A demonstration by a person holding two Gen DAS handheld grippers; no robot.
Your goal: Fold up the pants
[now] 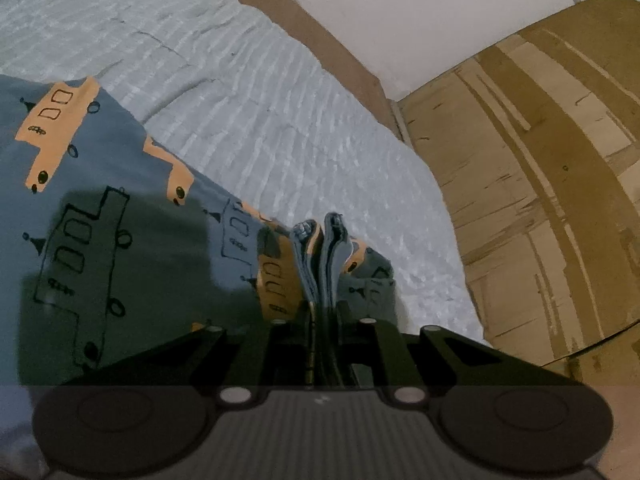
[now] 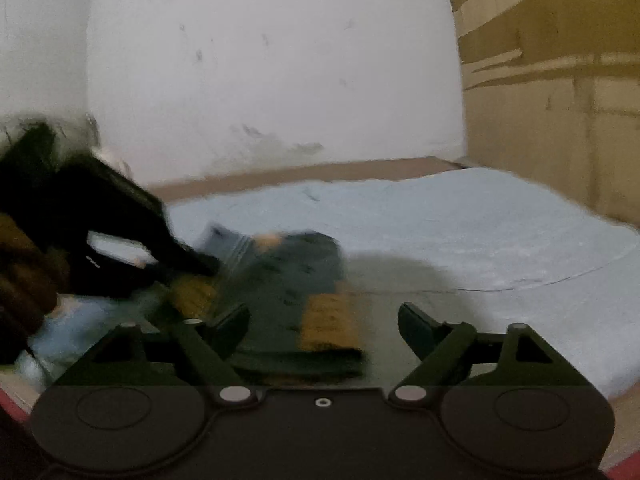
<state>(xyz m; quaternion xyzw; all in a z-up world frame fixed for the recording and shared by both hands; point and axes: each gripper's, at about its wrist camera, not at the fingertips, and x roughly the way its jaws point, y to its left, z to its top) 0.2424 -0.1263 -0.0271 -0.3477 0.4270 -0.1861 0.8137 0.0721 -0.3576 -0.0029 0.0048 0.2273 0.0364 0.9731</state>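
The pants are grey-blue with orange and outlined bus prints and lie on a pale blue towel-like cover. My left gripper is shut on a bunched edge of the pants, several layers standing up between its fingers. In the right wrist view the pants lie folded in front of my right gripper, which is open and empty just above their near edge. The left gripper shows there at the left, blurred, pinching the pants' far-left edge.
A brown border edges the cover under a white wall. A plywood panel stands at the right. A red edge shows at the lower left of the right wrist view.
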